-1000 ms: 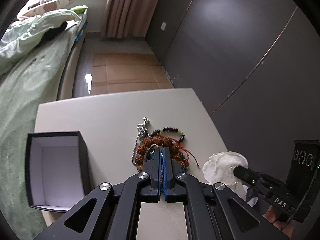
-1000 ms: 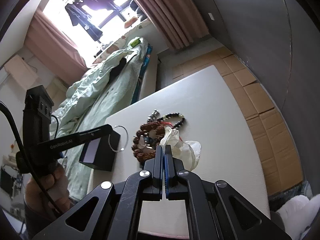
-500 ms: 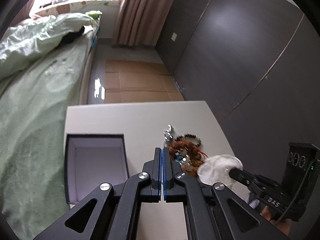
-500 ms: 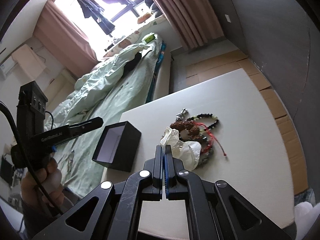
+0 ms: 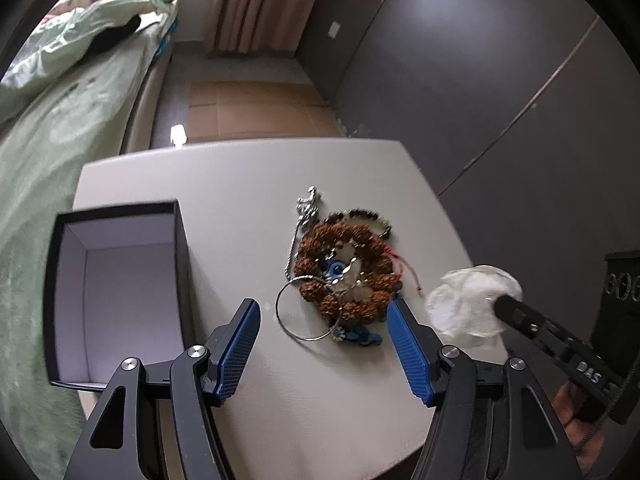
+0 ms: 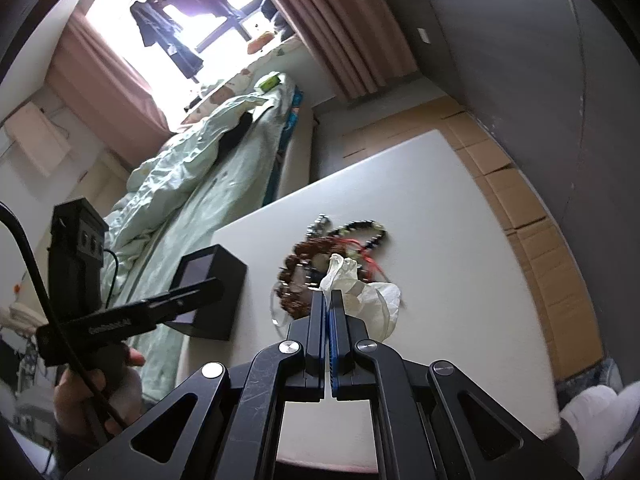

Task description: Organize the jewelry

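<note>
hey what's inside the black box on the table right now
The black box shows only bare pale lining on its floor and walls; no jewelry is visible inside. Its near corner is cut off behind the left gripper's open jaws.

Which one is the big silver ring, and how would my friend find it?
Start at the white table, then find the jewelry pile right of the open black box. The silver ring lies at the pile's near left edge. It is a plain thin wire hoop with no beads, unlike the knobbly brown bead bracelet beside it.
</note>
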